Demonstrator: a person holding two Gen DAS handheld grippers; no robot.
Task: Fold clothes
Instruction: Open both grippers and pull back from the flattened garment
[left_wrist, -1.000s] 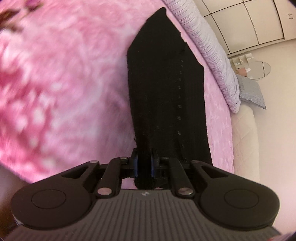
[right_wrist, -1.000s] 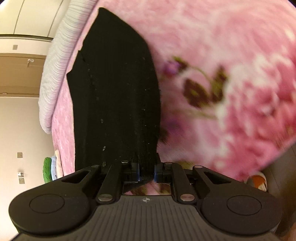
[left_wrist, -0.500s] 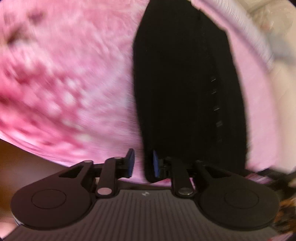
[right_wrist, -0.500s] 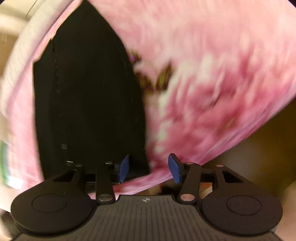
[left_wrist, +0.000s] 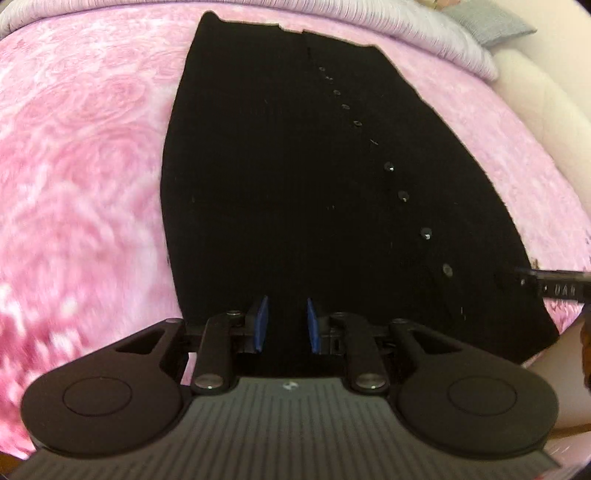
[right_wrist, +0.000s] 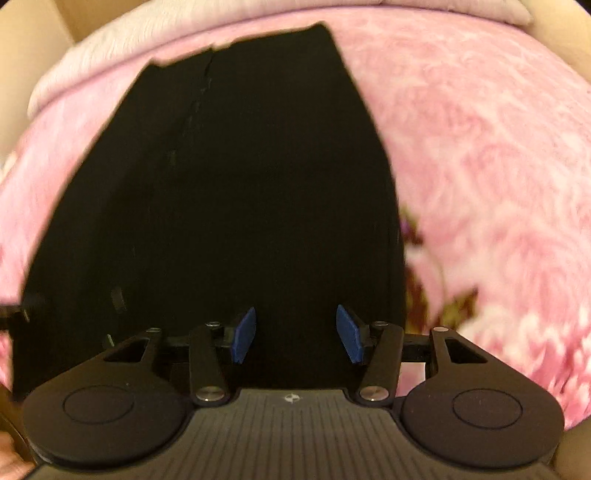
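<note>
black garment (right_wrist: 251, 192), pink blanket (right_wrist: 480, 129), tool (right_wrist: 295, 334) agape

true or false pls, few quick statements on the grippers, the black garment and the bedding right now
1. The left gripper is clamped on the black garment. False: its jaws stand apart, holding nothing.
2. The right gripper is open. True.
3. The garment lies on a pink floral blanket. True.
4. The garment is white. False: it is black.
5. A row of small buttons runs along the garment. True.
</note>
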